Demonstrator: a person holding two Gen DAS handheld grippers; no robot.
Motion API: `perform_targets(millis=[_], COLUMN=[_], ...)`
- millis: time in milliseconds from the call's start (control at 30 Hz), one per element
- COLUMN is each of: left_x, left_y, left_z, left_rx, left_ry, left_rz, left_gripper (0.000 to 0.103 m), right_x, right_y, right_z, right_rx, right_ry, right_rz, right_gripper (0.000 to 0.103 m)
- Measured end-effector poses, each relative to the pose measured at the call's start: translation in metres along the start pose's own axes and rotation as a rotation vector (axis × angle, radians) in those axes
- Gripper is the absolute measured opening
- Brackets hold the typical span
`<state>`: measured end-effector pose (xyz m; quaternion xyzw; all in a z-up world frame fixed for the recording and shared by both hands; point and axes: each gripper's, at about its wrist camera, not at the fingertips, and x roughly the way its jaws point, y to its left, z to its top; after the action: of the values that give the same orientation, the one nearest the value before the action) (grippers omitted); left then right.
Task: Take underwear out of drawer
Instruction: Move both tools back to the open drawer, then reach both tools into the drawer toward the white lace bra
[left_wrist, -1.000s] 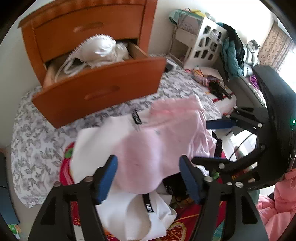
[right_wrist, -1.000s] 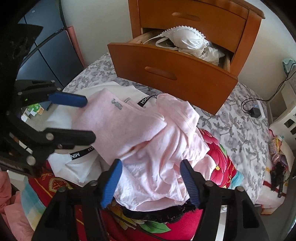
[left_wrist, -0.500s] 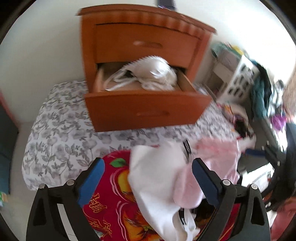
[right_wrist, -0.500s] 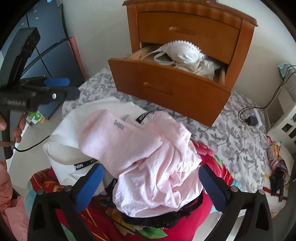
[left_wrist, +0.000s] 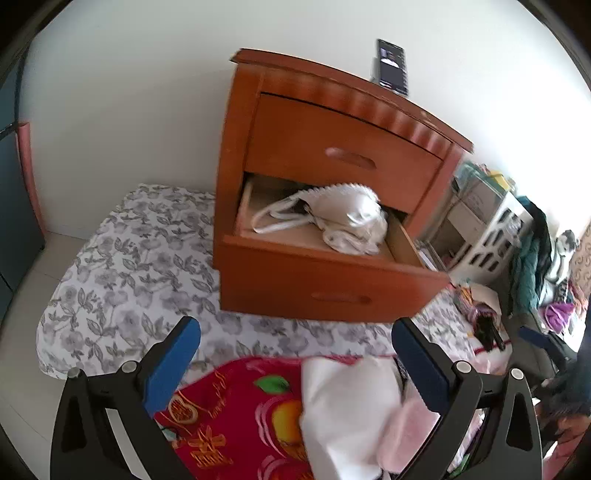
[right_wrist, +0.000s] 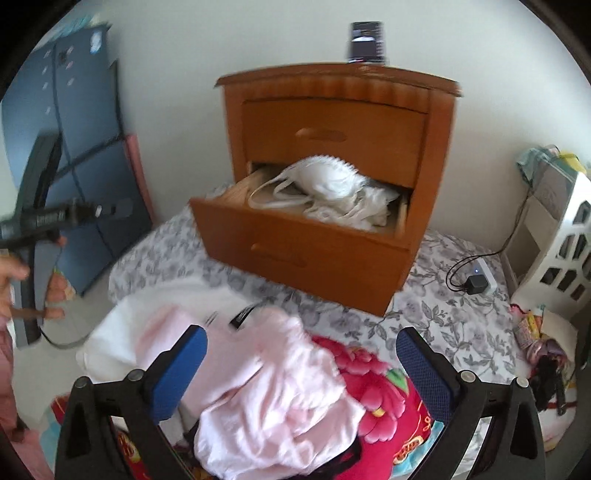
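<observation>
Left gripper (left_wrist: 295, 365) spread to full width after opening further just now, nothing between pads, hovering over red blanket (left_wrist: 229, 424) edge. Right gripper (right_wrist: 301, 373) equally wide, jaws just opened, empty, above pink garment (right_wrist: 273, 398) without touching. White bra (right_wrist: 325, 181) heaped in open lower drawer (right_wrist: 295, 251) of wooden nightstand (right_wrist: 332, 110), cup rising above front edge. Bare floral sheet (left_wrist: 122, 266) between grippers and drawer front.

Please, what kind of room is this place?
Most likely a bedroom: a wooden nightstand stands by the wall with underwear in its open drawer, and clothes lie on floral bedding.
</observation>
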<state>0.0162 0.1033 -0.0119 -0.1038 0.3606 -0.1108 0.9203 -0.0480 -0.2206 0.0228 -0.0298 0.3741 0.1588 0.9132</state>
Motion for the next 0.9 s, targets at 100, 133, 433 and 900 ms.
perform_targets(millis=[100, 133, 433, 900], left_x=[0.007, 0.011, 0.048, 0.111], left_y=[0.007, 0.009, 0.001, -0.018], left_z=[0.01, 0.015, 0.076, 0.131], left_rx=[-0.026, -0.034, 0.057, 0.078], left_ry=[-0.017, -0.02, -0.038, 0.063], left_rz=[0.013, 0.009, 0.076, 0.072], left_gripper=[0.103, 0.103, 0.103, 0.103], right_x=[-0.001, -0.001, 0.025, 0.089], right_y=[-0.026, -0.033, -0.104, -0.105], right_z=[0.016, 0.021, 0.079, 0.136], right_rx=[0.066, 0.081, 0.147, 0.031], right_ry=[-0.042, -0.048, -0.043, 0.027], right_rz=[-0.007, -0.015, -0.109, -0.125], right_gripper=[0.103, 0.103, 0.103, 0.103])
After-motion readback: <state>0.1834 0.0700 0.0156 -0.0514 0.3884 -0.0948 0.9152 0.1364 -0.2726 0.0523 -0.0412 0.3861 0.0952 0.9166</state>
